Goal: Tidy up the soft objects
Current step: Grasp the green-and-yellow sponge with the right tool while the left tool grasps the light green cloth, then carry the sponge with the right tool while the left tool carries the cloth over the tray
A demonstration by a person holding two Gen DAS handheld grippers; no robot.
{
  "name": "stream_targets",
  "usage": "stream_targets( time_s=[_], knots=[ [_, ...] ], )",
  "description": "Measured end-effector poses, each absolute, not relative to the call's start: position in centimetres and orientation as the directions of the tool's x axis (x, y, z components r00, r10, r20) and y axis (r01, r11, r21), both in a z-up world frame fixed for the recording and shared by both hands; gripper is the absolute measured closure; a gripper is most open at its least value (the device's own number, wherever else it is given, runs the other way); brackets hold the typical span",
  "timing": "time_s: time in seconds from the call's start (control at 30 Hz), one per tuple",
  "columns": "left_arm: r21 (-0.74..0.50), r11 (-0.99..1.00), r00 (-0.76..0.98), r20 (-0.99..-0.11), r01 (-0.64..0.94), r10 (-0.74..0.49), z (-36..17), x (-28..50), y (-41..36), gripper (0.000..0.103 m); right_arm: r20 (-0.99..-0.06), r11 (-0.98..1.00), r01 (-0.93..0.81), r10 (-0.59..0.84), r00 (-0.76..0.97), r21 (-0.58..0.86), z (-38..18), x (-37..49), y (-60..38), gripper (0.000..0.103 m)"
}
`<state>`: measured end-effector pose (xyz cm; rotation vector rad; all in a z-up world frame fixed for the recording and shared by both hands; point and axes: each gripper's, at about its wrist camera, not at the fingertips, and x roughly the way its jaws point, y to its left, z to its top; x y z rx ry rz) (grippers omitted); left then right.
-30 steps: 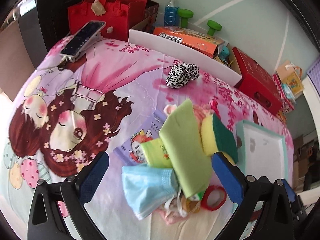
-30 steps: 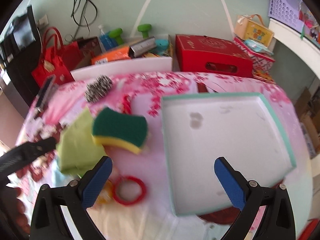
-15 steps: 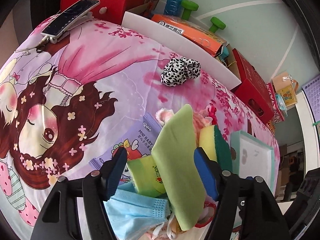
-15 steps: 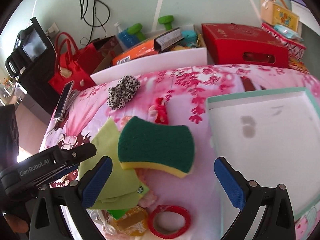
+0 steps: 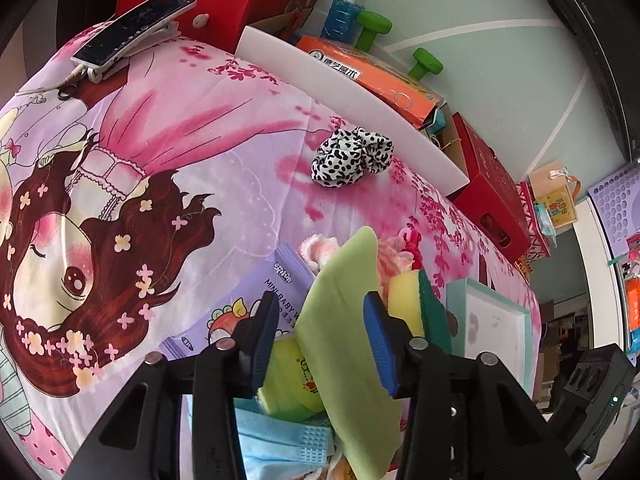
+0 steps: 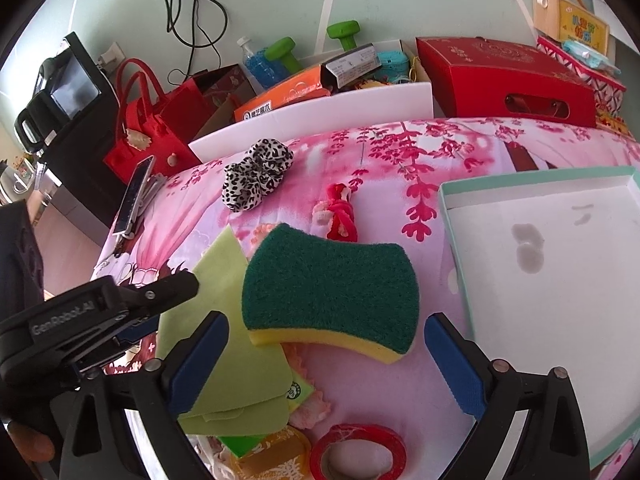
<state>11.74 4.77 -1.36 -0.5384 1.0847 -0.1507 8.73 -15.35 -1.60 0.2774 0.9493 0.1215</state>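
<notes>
ITEM: green cloth (image 5: 344,320), thin, limp, pale, flat sheet | LOCATION: atop soft pile on bench sheet, beside sponge (image 6: 332,292), left of tray (image 6: 452,216) | LEFT claw (image 5: 320,332): jaws closing, cloth between, pads not yet pressing | RIGHT claw (image 6: 324,360): wide, empty, straddling sponge | HANDLING: pinch cloth alone, avoid mask (image 5: 280,440) beneath.

Both fisheye cameras sit just behind their own 2 fingers, close above the pink printed bedsheet (image 5: 168,128), and tilt steeply down across it toward the pale green wall. The left view looks from the left onto the green cloth (image 5: 340,320); the right view looks from nearer the white tray (image 6: 560,280). Both share the cloth, the green-topped sponge (image 6: 332,280), the spotted scrunchie (image 5: 350,156) and the tray.
</notes>
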Motion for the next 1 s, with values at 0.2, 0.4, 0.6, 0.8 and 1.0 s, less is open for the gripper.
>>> stream_targets(
  time_s=[0.2,0.4,0.6,0.8,1.0],
  knots=[
    [-0.473,0.868,0.479,-0.803,-0.151,-0.354,-1.6,11.7,4.9,0.088,-0.785,0.947,0.041,0.24,0.571,0.319,-2.7,9.2,-15.6,0.009],
    [-0.472,0.871,0.498,-0.793,-0.139,-0.351,-1.1,11.5,4.8,0.095,-0.786,0.947,0.04,0.24,0.57,0.318,-2.9,9.3,-15.5,0.011],
    [-0.495,0.861,0.529,-0.764,-0.115,-0.369,-0.1,11.4,4.7,0.098,-0.771,0.949,0.031,0.234,0.592,0.313,-2.0,8.9,-15.7,0.011],
    [-0.531,0.842,0.582,-0.717,-0.098,-0.385,1.7,10.7,5.2,0.1,-0.75,0.955,0.015,0.224,0.623,0.297,-0.4,8.3,-15.7,0.011],
    [-0.557,0.83,0.649,-0.641,-0.024,-0.41,5.1,9.6,4.8,0.1,-0.707,0.958,0.022,0.195,0.68,0.286,2.1,7.1,-16.6,0.011]
  ],
)
